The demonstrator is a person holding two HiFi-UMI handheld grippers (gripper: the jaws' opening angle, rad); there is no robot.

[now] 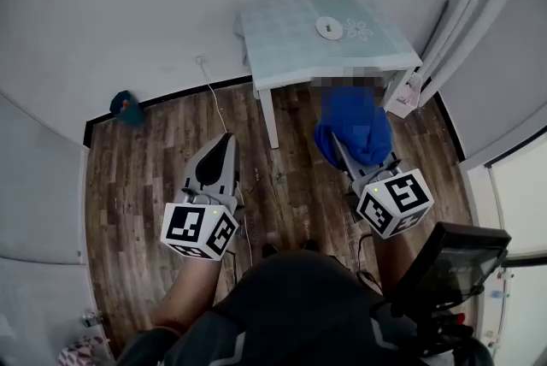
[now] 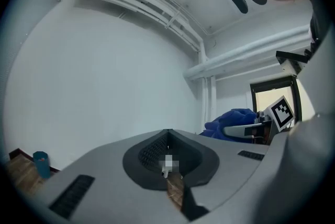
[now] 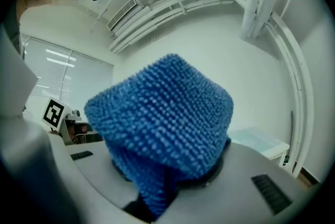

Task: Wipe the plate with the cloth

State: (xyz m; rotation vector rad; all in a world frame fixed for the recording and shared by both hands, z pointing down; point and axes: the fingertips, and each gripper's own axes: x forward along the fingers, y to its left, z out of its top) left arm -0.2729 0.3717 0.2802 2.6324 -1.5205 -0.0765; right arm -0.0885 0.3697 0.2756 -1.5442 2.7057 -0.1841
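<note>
A small counter [image 1: 282,48] with a pale patterned top stands against the white wall on a dark wood-plank floor [image 1: 154,176] — the white plate [image 1: 329,27] lies on its wall side. The right claw [image 1: 342,154] is clamped on the blue cloth [image 3: 162,129], apart from the counter. The left claw [image 2: 167,136] is pressed together, empty — a teal thing [image 1: 126,106] sits by the wall.

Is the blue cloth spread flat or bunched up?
Bunched up: the cloth bulges as a lump from the right gripper, whose jaws pinch it.
</note>
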